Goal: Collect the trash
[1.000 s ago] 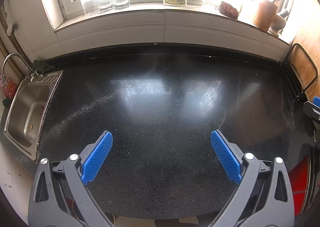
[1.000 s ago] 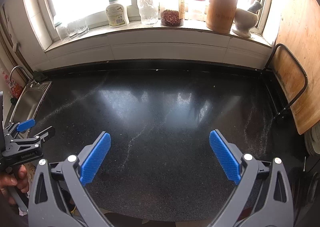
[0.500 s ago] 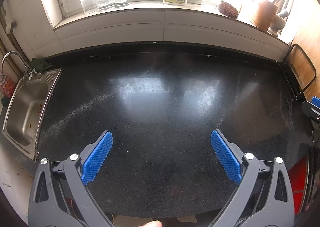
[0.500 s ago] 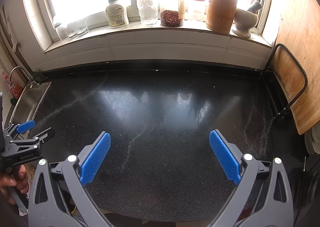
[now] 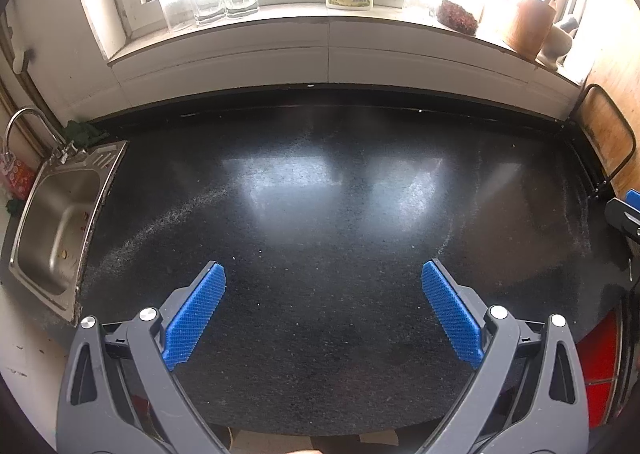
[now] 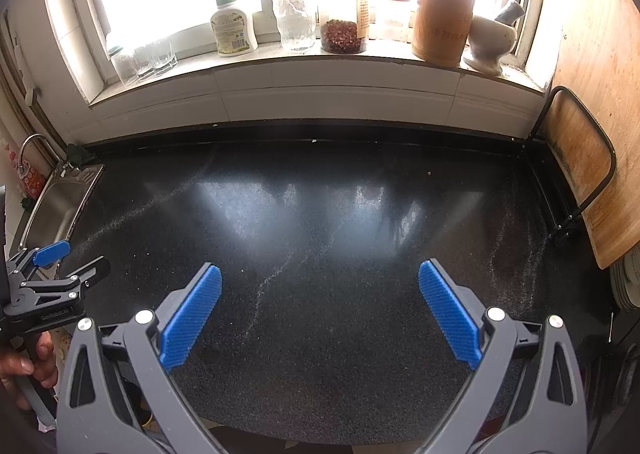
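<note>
No distinct piece of trash shows on the black speckled countertop (image 5: 320,213), only fine crumbs and pale dusty streaks (image 6: 276,274). My left gripper (image 5: 324,314) hovers over the counter's near edge, open, with nothing between its blue pads (image 5: 196,318). My right gripper (image 6: 320,314) is also open and empty above the counter's near side. In the right wrist view the left gripper (image 6: 52,282) appears at the far left, held by a hand (image 6: 24,366). A part of the right gripper (image 5: 624,213) shows at the right edge of the left wrist view.
A steel sink (image 5: 56,221) with a tap (image 5: 24,125) is set into the counter's left end. The windowsill holds a soap bottle (image 6: 232,29), glasses (image 6: 144,57), jars, a wooden utensil pot (image 6: 440,29) and a mortar (image 6: 488,41). A cutting board in a rack (image 6: 580,173) stands at the right.
The left wrist view has drifted very slightly. Both grippers stay open and empty over the counter.
</note>
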A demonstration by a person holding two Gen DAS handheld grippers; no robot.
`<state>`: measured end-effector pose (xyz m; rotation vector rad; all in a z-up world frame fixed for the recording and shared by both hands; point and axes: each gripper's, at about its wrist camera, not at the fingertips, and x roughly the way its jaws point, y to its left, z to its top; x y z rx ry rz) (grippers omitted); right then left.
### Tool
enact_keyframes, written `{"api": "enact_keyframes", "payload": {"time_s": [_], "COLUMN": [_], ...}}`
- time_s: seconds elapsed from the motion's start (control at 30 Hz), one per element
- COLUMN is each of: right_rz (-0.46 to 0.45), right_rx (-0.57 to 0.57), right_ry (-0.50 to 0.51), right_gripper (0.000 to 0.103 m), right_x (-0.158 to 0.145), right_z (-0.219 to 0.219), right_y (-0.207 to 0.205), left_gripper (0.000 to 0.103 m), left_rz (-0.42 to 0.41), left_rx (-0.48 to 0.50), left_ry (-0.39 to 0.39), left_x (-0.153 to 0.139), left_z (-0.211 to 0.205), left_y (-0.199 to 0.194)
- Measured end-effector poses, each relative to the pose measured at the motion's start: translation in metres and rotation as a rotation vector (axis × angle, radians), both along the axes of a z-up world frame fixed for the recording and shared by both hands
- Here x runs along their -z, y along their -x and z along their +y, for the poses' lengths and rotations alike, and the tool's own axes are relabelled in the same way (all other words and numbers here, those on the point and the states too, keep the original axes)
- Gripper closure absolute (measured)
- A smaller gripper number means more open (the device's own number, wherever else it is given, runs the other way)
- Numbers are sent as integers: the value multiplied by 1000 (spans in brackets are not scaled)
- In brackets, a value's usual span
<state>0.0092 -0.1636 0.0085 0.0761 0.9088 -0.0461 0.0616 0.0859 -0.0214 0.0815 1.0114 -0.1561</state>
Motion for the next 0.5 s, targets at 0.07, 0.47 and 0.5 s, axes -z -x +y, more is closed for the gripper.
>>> {"api": "enact_keyframes", "payload": {"time_s": [0.07, 0.47, 0.5], "right_rz": [0, 4, 6], "right_rx": [2, 11, 11], "right_ry": [-3, -10, -9], "right_gripper": [7, 7, 7], "right_x": [0, 4, 5], "right_z": [0, -4, -4], "right_y": [0, 1, 0], "left_gripper": [7, 7, 7], "left_rz": [-4, -3, -4], "left_rx": [2, 12, 14], "left_ry": [-3, 1, -1], "left_x": [0, 0, 0], "left_z": [0, -1, -2], "left_y": [0, -1, -1]}}
